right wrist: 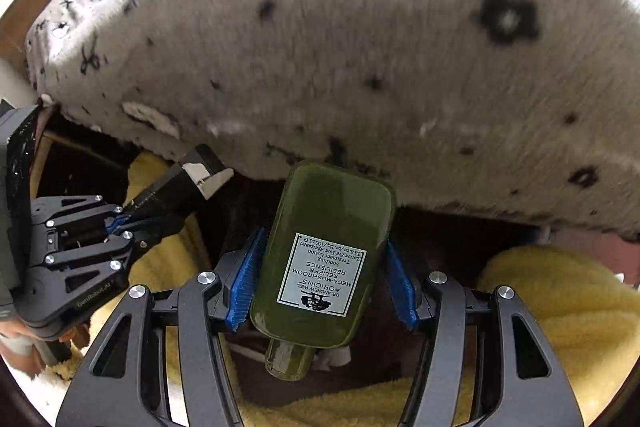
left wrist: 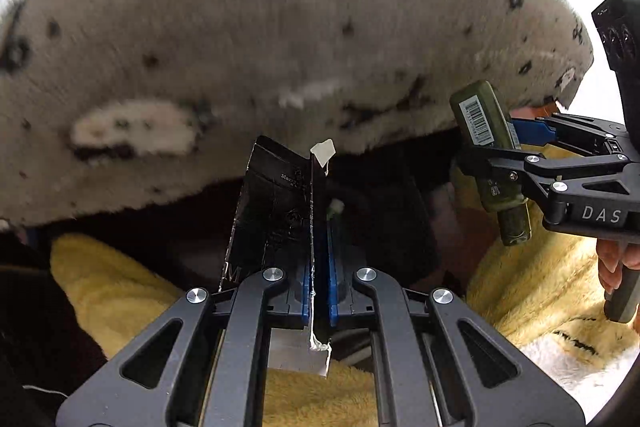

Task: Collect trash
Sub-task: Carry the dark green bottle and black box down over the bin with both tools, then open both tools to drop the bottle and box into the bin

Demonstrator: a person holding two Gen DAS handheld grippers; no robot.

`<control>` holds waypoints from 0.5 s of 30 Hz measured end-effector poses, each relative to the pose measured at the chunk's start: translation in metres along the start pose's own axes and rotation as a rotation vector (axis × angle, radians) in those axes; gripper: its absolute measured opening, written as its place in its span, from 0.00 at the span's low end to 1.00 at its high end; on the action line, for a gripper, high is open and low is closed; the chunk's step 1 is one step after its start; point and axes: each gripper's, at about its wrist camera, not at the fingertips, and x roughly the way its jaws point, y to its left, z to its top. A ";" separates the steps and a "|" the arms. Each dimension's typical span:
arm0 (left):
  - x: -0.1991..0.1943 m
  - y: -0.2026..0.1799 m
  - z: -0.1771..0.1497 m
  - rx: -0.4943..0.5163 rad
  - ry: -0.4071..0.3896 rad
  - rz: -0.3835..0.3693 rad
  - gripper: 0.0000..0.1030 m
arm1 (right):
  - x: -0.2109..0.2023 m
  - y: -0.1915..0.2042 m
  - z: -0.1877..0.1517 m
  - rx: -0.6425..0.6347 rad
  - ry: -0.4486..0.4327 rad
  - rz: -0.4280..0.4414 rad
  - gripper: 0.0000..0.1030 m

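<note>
L gripper was pinched tight on a flat black wrapper; blue pads pressed together w/ the foil edge between them, wrapper standing upright out of the jaws, a torn white scrap at its far tip. Same wrapper showed in the right wrist view at left, poking out of the L gripper toward the far right.

R gripper held a dark green bottle, jaws closed on its sides, blue pads touching the bottle at left, the right pad just beside or on it, can't tell for sure. Cap end pointed near, toward the cam, white label read upside down. In the left wrist view I saw the bottle at right, barcode side facing, clamped in the R gripper, and my hand on the grip.

Both items were held in the air above a yellow fleece blanket, w/ a dark gap betw the folds. Far side: big grey fuzzy spotted cushion, blurred, overhanging the scene.
</note>
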 end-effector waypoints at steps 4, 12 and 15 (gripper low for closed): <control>0.021 0.002 0.000 -0.008 0.056 -0.020 0.05 | 0.019 -0.003 -0.002 0.025 0.056 0.009 0.56; 0.055 0.002 0.003 -0.015 0.151 -0.072 0.05 | 0.046 -0.006 0.000 0.051 0.117 -0.008 0.56; 0.062 0.002 0.005 -0.015 0.166 -0.072 0.06 | 0.052 -0.005 0.000 0.050 0.132 -0.014 0.57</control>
